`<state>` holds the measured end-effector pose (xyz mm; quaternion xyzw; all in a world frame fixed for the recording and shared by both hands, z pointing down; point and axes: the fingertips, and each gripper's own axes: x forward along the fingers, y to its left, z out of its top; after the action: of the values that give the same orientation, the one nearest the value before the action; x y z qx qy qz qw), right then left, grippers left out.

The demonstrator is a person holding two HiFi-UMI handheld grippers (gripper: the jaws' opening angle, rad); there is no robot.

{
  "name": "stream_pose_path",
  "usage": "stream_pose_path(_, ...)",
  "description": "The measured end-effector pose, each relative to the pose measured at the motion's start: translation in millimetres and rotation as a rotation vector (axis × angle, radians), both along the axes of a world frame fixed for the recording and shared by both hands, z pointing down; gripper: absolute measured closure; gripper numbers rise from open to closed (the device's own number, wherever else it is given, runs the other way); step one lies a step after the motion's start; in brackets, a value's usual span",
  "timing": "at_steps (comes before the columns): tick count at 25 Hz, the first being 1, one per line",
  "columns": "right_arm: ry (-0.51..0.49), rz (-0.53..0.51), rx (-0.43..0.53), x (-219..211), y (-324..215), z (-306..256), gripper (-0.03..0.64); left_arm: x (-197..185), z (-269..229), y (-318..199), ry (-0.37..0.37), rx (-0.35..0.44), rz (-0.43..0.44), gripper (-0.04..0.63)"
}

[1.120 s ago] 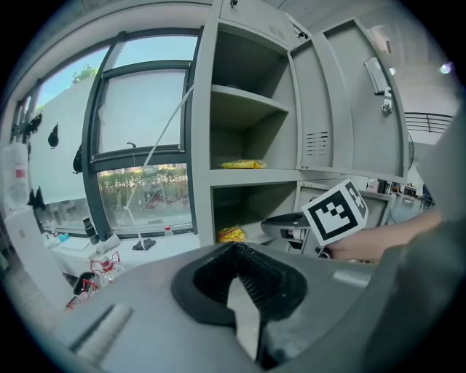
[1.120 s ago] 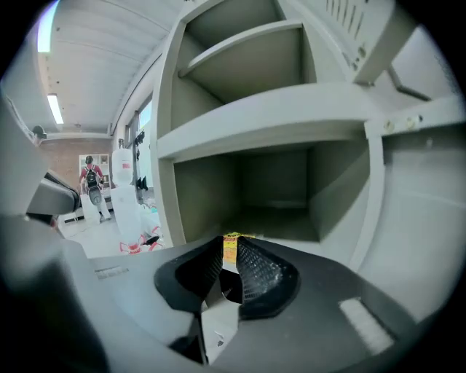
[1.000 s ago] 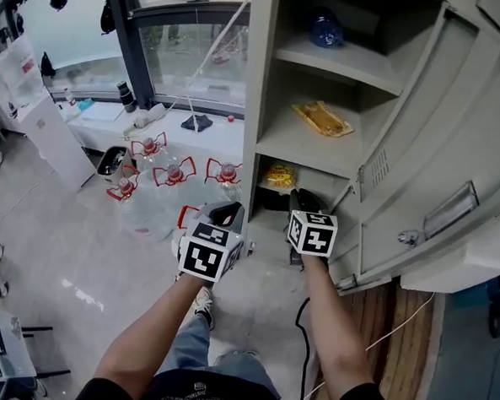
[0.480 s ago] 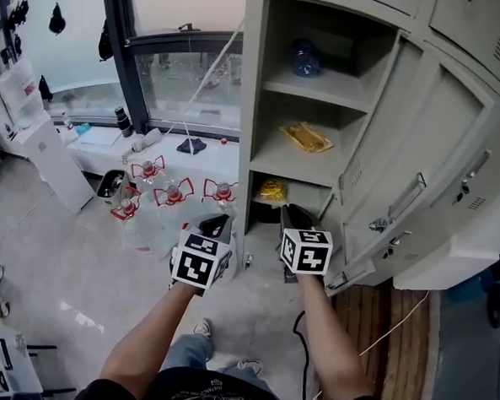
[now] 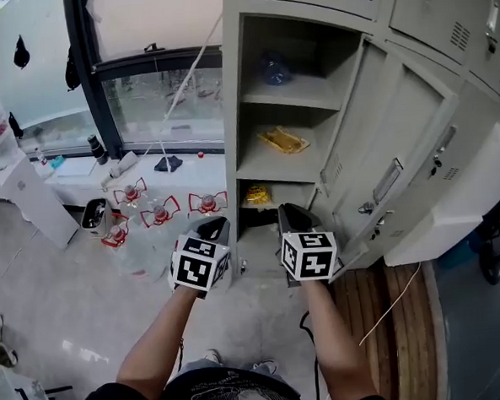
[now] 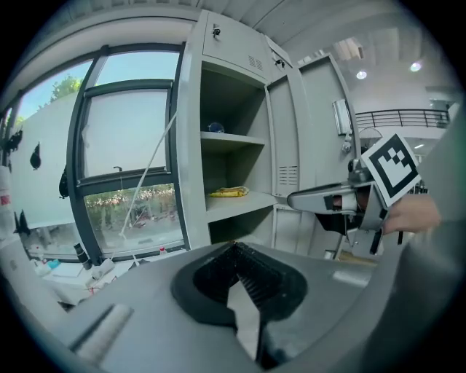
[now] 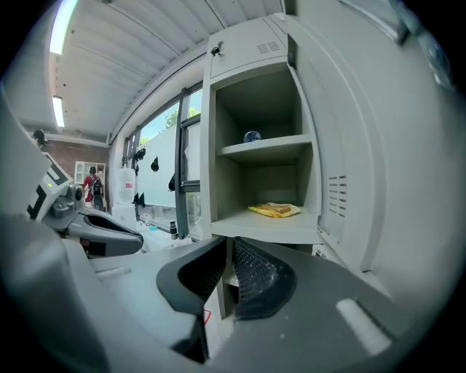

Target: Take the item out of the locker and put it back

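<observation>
The grey locker (image 5: 229, 112) stands open with three shelves. A blue round item (image 5: 274, 68) sits on the top shelf, a yellow packet (image 5: 283, 140) lies on the middle shelf, and another yellow packet (image 5: 257, 194) is on the bottom shelf. My left gripper (image 5: 216, 231) and right gripper (image 5: 289, 214) hang side by side in front of the bottom shelf, outside the locker, both shut and holding nothing. The left gripper view shows the yellow packet (image 6: 228, 192) and blue item (image 6: 215, 127) beyond its jaws. The right gripper view shows the same packet (image 7: 274, 210).
The locker door (image 5: 382, 144) swings open to the right. Several water jugs with red handles (image 5: 158, 213) stand on the floor left of the locker, below a white window ledge (image 5: 147, 167). A cable (image 5: 383, 305) runs over the wooden floor strip at the right.
The head view has pulled back and risen, so more of the locker and door shows. Both grippers stay shut and side by side before the bottom shelf.
</observation>
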<state>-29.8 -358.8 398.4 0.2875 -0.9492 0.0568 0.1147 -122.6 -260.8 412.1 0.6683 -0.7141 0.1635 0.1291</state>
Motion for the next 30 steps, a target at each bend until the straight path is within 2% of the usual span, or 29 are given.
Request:
stream_pose_path(3, -0.008, 0.032, 0.014, 2.6, 9.5, -16.8, 0.578, -6.8, -10.1, 4.6, 0.028, 0.022, 0.027, 0.595)
stream_pose_path(18, -0.04, 0.157, 0.053, 7.1, 60.9, -67.7, 0.594, -37.8, -46.3, 26.9, -0.003, 0.057, 0.143, 0.595)
stream_pose_path(30, -0.024, 0.21, 0.067, 14.8, 75.3, -75.7, 0.594, -43.4, -58.4, 34.4, 0.012, 0.095, 0.164, 0.595)
